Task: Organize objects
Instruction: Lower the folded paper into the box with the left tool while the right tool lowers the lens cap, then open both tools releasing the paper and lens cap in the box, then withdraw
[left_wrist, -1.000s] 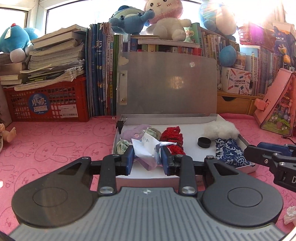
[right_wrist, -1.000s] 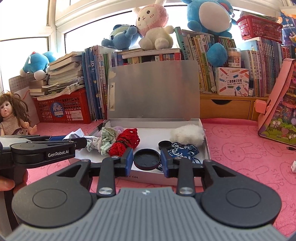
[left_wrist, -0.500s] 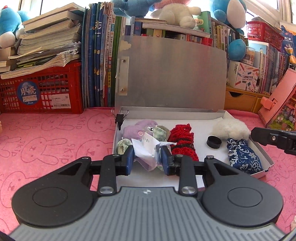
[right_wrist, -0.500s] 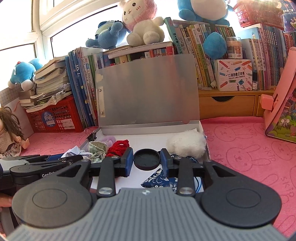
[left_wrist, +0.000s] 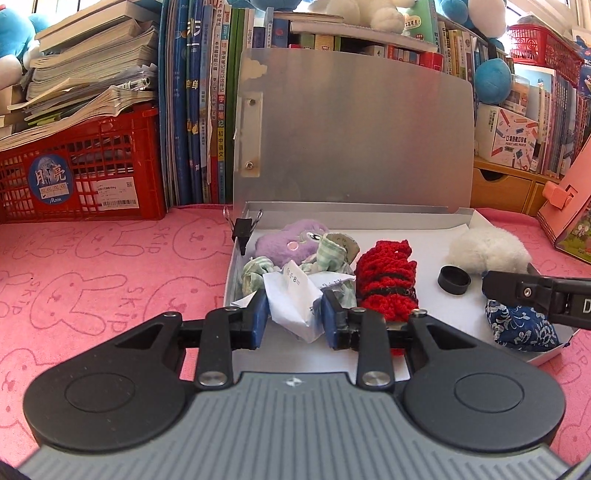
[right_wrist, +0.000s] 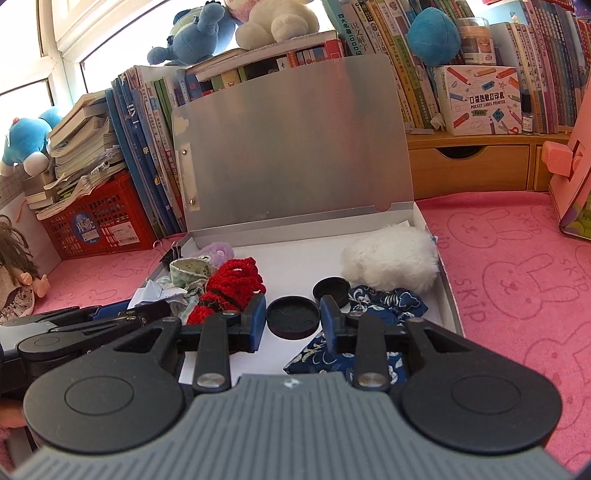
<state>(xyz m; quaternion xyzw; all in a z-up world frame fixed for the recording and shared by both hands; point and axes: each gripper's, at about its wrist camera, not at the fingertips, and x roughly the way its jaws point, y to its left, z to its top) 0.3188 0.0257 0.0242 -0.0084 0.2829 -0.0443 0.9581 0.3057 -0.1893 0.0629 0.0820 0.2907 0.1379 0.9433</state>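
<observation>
Between the blue pads of the left tongs (left_wrist: 294, 317), nearest the left wrist camera, sits a crumpled white paper scrap (left_wrist: 293, 301) with handwriting on it; the tongs are clenched on it, just above the near left part of the box (left_wrist: 436, 212). The right tongs (right_wrist: 293, 319) likewise grip a flat black round lid (right_wrist: 293, 316), edge to edge between the pads, over the box's near middle.

Beyond the paper, at about twelve o'clock in the left view, a green checked cloth (left_wrist: 332, 251) lies against a lilac plush toy (left_wrist: 284, 242). At one o'clock is a red crocheted piece (left_wrist: 388, 280) with a black band, then bare white floor, a small black cap (left_wrist: 453, 280), and a blue patterned pouch (left_wrist: 521, 325) at three o'clock with a white fluffy ball (left_wrist: 487, 249) behind it.

The box is shallow, with low white walls, and its silver lid (left_wrist: 362, 133) stands upright along the far edge. A black binder clip (left_wrist: 242, 229) grips the far left corner. Most free floor lies in the centre and far middle of the box.

Outside it, the pink rabbit-print worktop (left_wrist: 92, 266) is open at nine o'clock. Farther back stand a red crate (left_wrist: 85, 177) and upright books (left_wrist: 195, 99).
</observation>
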